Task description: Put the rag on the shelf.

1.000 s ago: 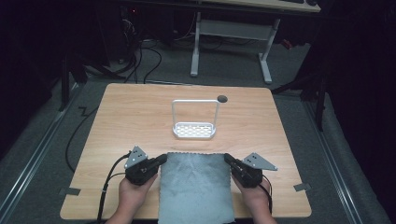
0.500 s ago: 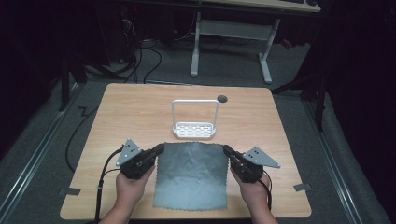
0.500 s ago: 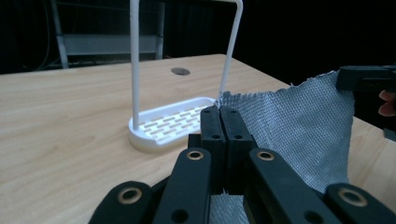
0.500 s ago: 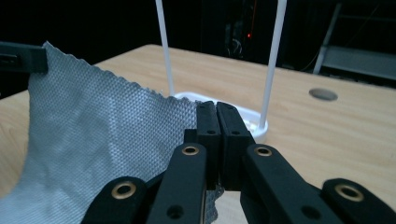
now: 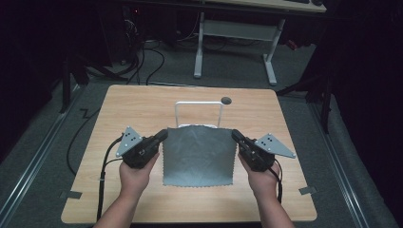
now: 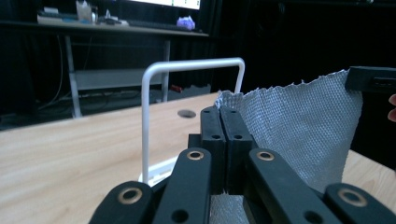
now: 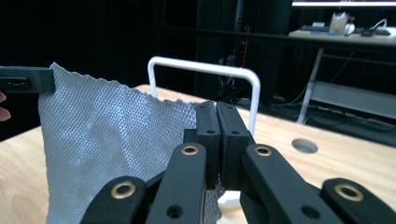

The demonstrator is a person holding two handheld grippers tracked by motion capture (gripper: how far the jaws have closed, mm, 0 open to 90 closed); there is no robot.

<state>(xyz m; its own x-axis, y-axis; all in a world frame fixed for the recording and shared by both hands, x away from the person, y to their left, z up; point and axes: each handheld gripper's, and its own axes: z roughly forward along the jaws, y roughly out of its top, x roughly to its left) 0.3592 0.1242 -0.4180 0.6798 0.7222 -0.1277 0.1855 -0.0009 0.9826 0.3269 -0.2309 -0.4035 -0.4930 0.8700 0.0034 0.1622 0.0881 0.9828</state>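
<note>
I have the grey woven cloth [image 5: 199, 156] held up between both tools. My left hand-held gripper [image 5: 163, 136] is clamped on the cloth's far left corner, jaws pressed together with the fabric pinched between them; in the left gripper view, the left hand-held gripper [image 6: 219, 116] shows its two black jaws meeting flush with the cloth [image 6: 303, 126] spreading off to the right. My right hand-held gripper [image 5: 236, 135] is likewise closed on the far right corner, and in the right gripper view the right hand-held gripper [image 7: 217, 114] has its jaws shut on the fabric, with the cloth [image 7: 107, 149] running off to the left.

The cloth's far edge is stretched nearly straight between the two grips. The rest drapes down towards me, and its pinked near edge lies just above or on the surface [image 5: 142, 109]; I cannot tell which. The weave is slightly creased but flat overall.

Just beyond the cloth stands a white wire rack [image 5: 199, 111], its upright hoop handle rising behind the cloth's far edge and its base hidden by the fabric. A round hole [image 5: 226, 100] in the surface sits just to the right of the handle, on the far side.

My left hand [image 5: 135, 173] and right hand [image 5: 261, 178] grip the tool bodies on either side of the cloth.
</note>
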